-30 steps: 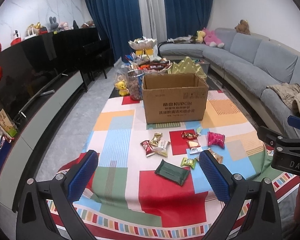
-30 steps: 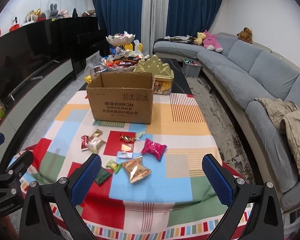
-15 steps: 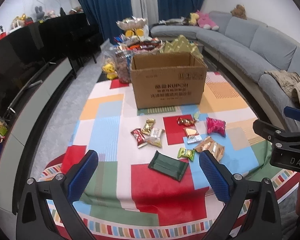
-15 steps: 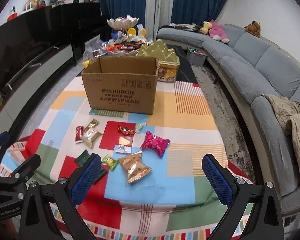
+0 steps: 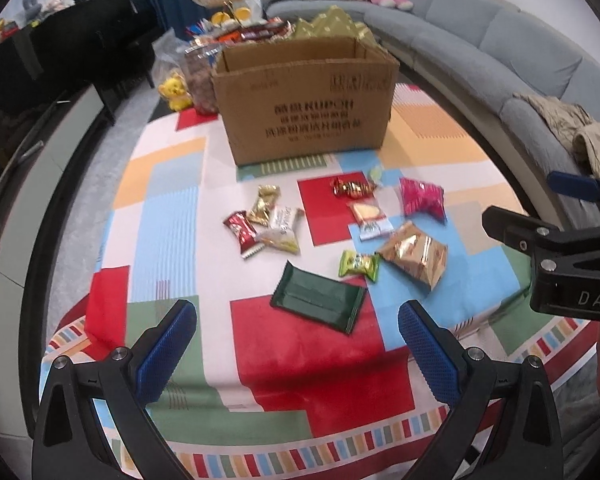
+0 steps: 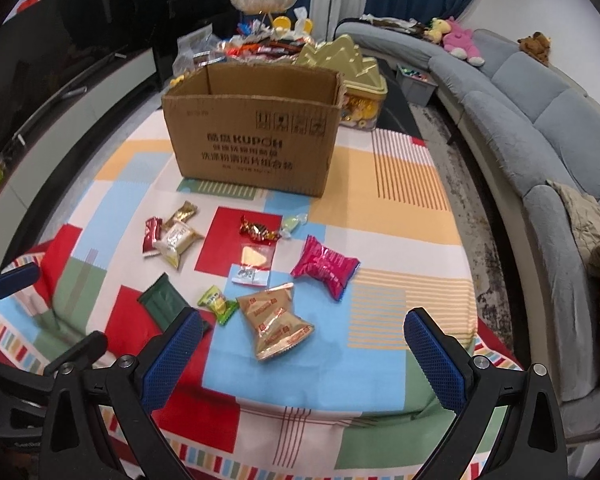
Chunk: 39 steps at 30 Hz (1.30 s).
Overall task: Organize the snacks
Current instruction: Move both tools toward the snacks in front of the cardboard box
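An open cardboard box [image 5: 306,100] [image 6: 252,132] stands on the patchwork tablecloth [image 5: 164,216] [image 6: 396,208]. Several wrapped snacks lie in front of it: a dark green flat pack [image 5: 319,297] [image 6: 162,300], a gold bag [image 5: 416,254] [image 6: 274,320], a pink bag [image 5: 422,198] [image 6: 326,266], a small green candy [image 5: 359,265] [image 6: 217,303], a red candy [image 5: 350,187] [image 6: 258,230]. My left gripper [image 5: 298,340] hangs open just short of the green pack. Open as well, my right gripper [image 6: 302,344] hovers near the gold bag. Neither holds anything.
Behind the box are a gold tin [image 6: 354,72], a tiered dish [image 6: 264,0] and piled sweets. A grey sofa [image 6: 540,120] curves along the right; a dark TV cabinet [image 6: 60,60] runs along the left. The right gripper's body [image 5: 560,256] shows at the left view's right edge.
Both grippers have moved forward and tilted down toward the snacks, which now look larger and closer. The snacks and box have not moved.
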{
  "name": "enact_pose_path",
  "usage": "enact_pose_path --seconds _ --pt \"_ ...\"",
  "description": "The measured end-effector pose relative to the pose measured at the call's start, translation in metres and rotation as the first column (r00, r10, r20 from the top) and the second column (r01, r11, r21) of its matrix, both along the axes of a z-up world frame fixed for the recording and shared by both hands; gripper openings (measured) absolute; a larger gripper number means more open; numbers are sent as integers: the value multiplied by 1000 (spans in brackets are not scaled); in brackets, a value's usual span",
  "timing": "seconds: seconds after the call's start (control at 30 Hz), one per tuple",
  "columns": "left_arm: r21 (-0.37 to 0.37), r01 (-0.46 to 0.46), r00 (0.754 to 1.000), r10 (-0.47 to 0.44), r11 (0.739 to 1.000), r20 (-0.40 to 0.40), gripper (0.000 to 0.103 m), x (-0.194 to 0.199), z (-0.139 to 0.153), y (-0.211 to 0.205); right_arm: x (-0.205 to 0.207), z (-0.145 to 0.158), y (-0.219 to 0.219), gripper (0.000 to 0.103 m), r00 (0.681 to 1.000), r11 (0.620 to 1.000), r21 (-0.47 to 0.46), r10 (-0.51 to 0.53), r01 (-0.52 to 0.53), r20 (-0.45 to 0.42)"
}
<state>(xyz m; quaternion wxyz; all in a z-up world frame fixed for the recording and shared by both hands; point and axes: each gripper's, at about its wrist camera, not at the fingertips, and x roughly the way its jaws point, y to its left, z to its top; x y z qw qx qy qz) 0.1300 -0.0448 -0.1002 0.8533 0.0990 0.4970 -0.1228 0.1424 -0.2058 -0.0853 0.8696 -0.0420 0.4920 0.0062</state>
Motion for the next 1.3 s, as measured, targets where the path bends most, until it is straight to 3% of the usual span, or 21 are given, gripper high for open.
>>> enact_pose_path --seconds 0.6,1.3 --pt "50 132 984 -125 990 -124 103 33 -62 -16 34 -57 12 102 979 996 -2 89 -90 -181" --pt "96 227 958 -204 969 -203 103 62 -112 -31 65 -108 16 102 947 990 10 138 -141 -291"
